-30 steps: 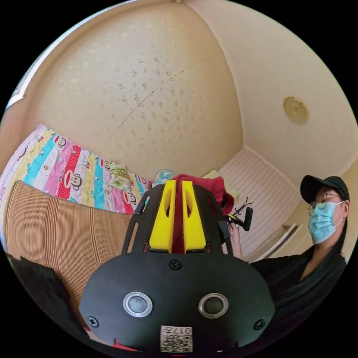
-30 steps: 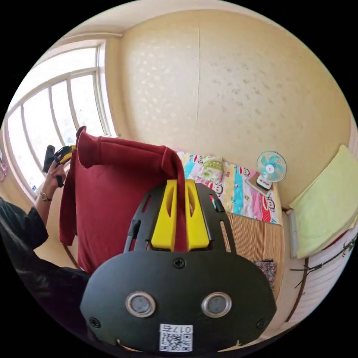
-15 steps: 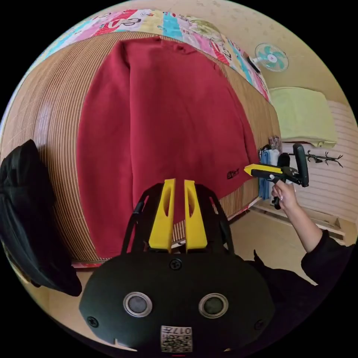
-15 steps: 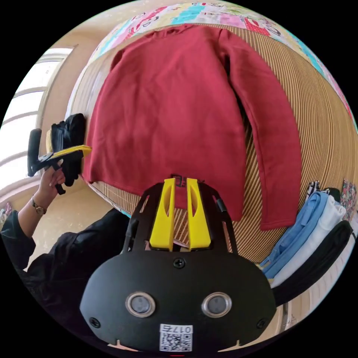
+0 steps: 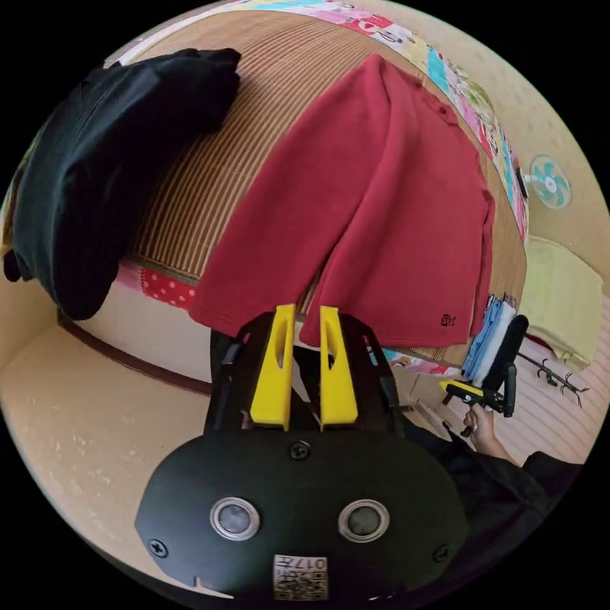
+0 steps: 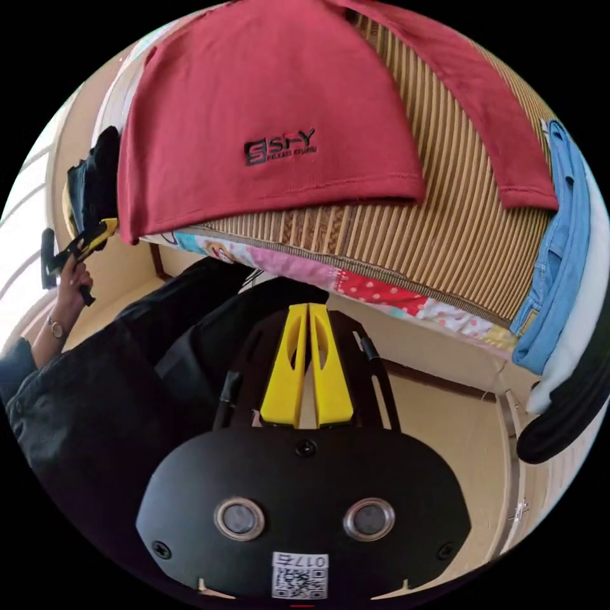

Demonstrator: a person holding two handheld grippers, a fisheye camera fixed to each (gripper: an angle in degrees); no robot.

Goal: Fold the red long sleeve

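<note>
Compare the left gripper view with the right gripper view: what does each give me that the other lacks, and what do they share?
Left gripper view: the whole red long sleeve spread flat on the woven mat, a fan, a yellow-green cushion, and the left gripper, jaws slightly apart and empty.
Right gripper view: a close look at the hem logo, a window, and the right gripper, jaws together and empty.
Both: the shirt, the mat, the black garment, the blue clothes, and the opposite gripper held off the bed.
</note>
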